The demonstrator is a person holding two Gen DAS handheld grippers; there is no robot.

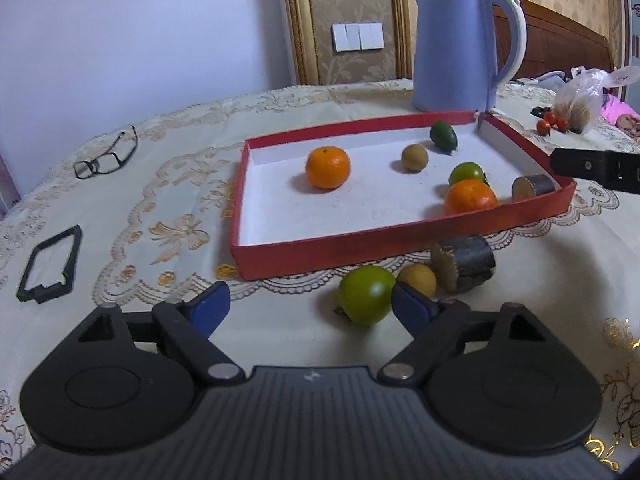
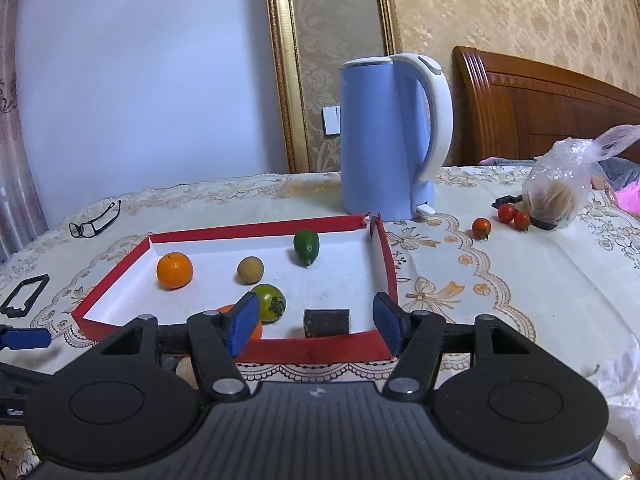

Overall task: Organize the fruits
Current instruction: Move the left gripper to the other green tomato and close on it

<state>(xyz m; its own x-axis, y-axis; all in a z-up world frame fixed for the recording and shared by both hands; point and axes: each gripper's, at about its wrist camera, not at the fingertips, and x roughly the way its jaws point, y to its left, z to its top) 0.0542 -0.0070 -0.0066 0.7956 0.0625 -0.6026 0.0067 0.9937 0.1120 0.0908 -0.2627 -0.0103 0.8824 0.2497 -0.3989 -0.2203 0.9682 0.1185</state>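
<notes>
Both grippers are wide open and hold nothing. Seen from its own camera, the left gripper [image 1: 310, 306] hangs low over the tablecloth [image 1: 132, 216] just in front of the red tray [image 1: 360, 246], its blue pads spread, with a green tomato [image 1: 366, 295] close by its right pad. The right gripper [image 2: 314, 326] hovers at the tray's near right corner, jaws apart. The sorting looks roughly two-thirds done. Inside the tray lie six pieces: an orange [image 1: 328, 167] toward the left, a small tan round fruit [image 1: 415, 157] near the middle, a dark green oval fruit [image 1: 443, 136] by the far wall, a second green tomato [image 1: 466, 173] touching another orange [image 1: 471, 196] at the near wall, and a dark cut cylinder, possibly sugarcane [image 1: 534, 187], in the near right corner. Still outside, just in front of the tray's near wall, sit the first green tomato, a small yellow round fruit [image 1: 418, 278] and a second dark cylinder piece [image 1: 466, 258], all touching or nearly so. Three cherry tomatoes [image 2: 504, 218] lie well to the right of the tray beside a plastic bag [image 2: 560, 192], behind which a blue kettle [image 2: 386, 136] stands at the tray's far right corner. Whether those tomatoes belong to the task is unclear. The bag's contents are blurred, and in the right camera the near orange is mostly hidden behind a gripper pad. Eyeglasses [image 1: 106, 156] lie far left of the tray.
</notes>
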